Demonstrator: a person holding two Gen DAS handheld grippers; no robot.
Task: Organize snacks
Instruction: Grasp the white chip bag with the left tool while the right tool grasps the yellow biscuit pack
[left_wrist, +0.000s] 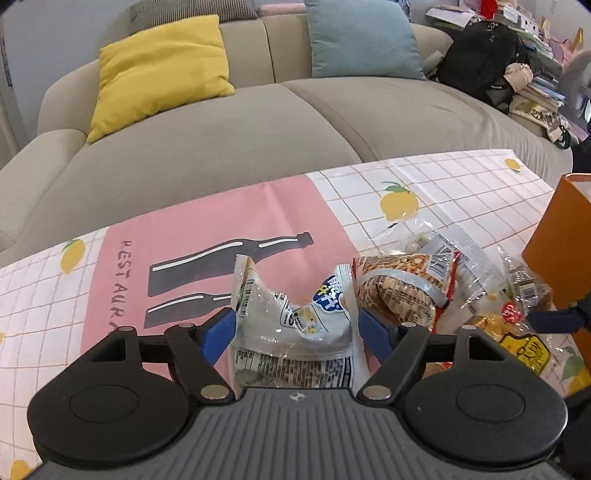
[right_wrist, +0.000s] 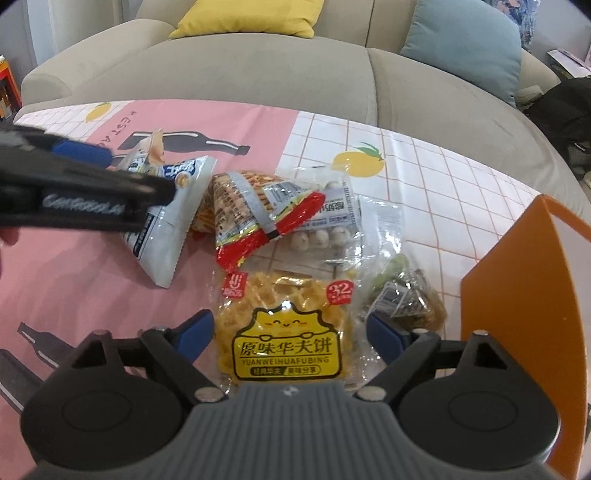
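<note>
The left gripper (left_wrist: 295, 325) stands wide over the pink panel of the tablecloth (left_wrist: 184, 236), its blue pads on either side of a silver-white snack bag (left_wrist: 291, 332); the bag lies between the fingers, and I cannot tell whether the pads touch it. To the left of that bag the cloth is bare, running out to the table's far edge where the beige sofa (left_wrist: 258, 122) begins.

Just to the right, a red-edged bag of patterned biscuits (right_wrist: 255, 206) leans against a clear pack of small white balls (right_wrist: 325, 236), the two overlapping. Nearer than those lies the yellow waffle pack (right_wrist: 284, 339), flat on the cloth. The right gripper (right_wrist: 290, 334) also stands wide, one pad on each side of this pack, close to its edges but not visibly pressing.

Right of the waffle pack a small dark-green packet (right_wrist: 410, 299) sits touching the pile, beside the right pad. Beyond it rises the orange box (right_wrist: 524, 288), open-topped, close to the snacks. Behind the pile the white checked cloth lies open to the table edge.
</note>
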